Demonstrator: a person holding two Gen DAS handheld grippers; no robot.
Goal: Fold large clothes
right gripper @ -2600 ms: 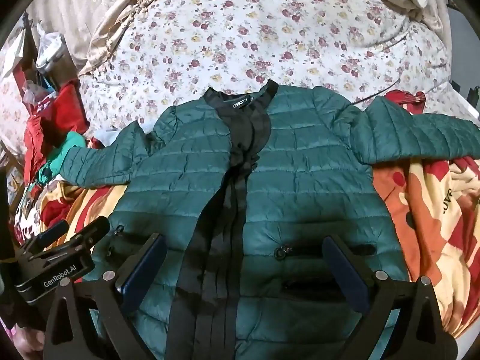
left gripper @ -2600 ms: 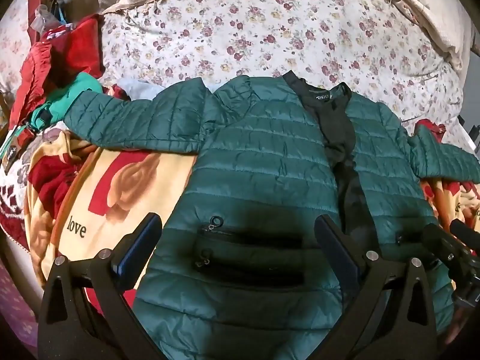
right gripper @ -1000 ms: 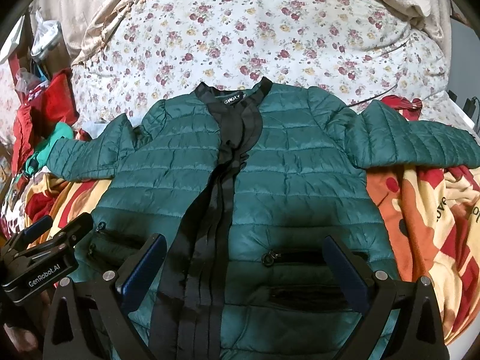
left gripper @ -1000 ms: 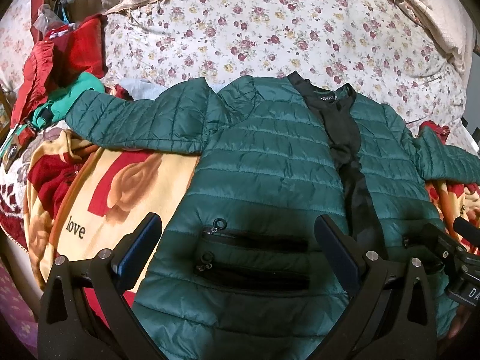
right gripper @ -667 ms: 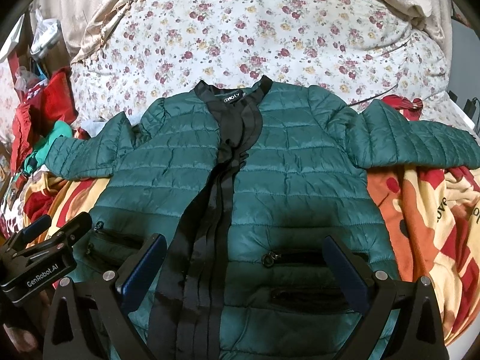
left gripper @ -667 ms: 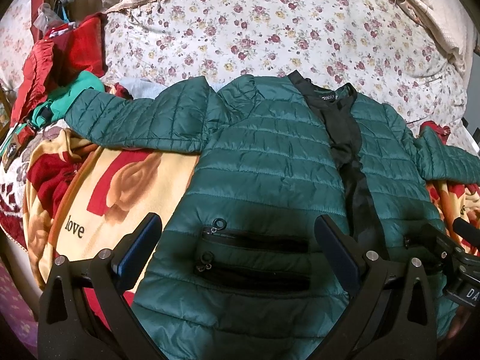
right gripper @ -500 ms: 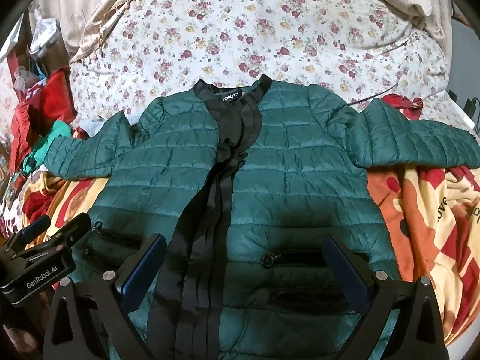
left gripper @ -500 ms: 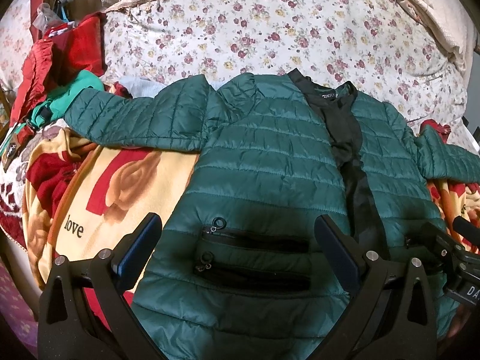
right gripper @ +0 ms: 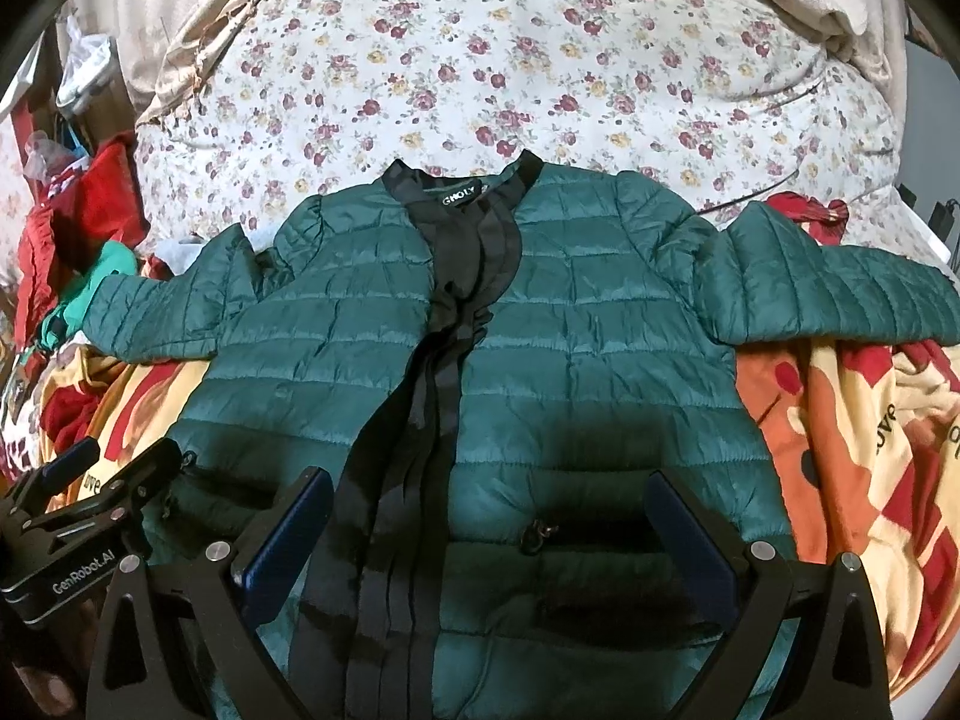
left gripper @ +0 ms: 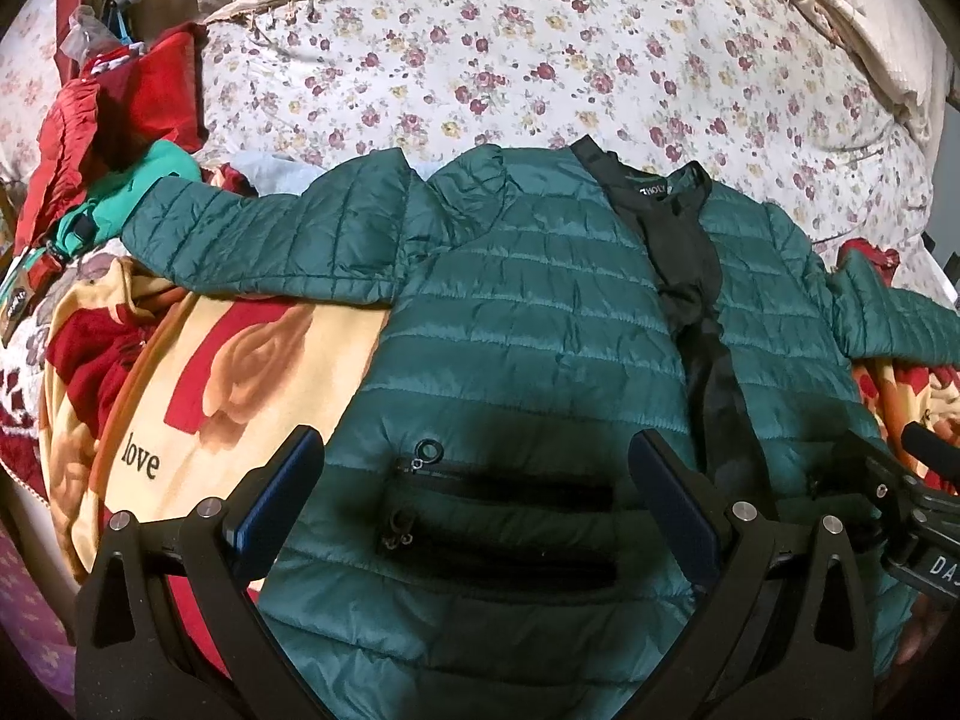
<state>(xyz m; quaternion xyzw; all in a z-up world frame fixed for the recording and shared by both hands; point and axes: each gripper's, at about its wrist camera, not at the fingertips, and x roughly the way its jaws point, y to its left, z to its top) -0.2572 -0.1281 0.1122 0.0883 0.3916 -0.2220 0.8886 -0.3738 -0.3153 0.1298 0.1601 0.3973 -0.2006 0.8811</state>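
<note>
Bed w/ floral quilt across far half, yellow-red "love" blanket over near half. Green puffer jacket lies flat mid-bed, front up, collar twd far edge, sleeves spread out to both sides. Red and teal clothes heap at left edge.

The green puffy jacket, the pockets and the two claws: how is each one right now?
Green quilted puffy jacket: spread flat, front up, unfolded, sleeves out sideways.
Black front strip: closed, slightly wrinkled.
Upper zip pocket: zipped shut.
Red and yellow "love" blanket: rumpled under the jacket.
Left claw: open, empty, over the hem.
Right claw: open, empty, over the hem.
</note>
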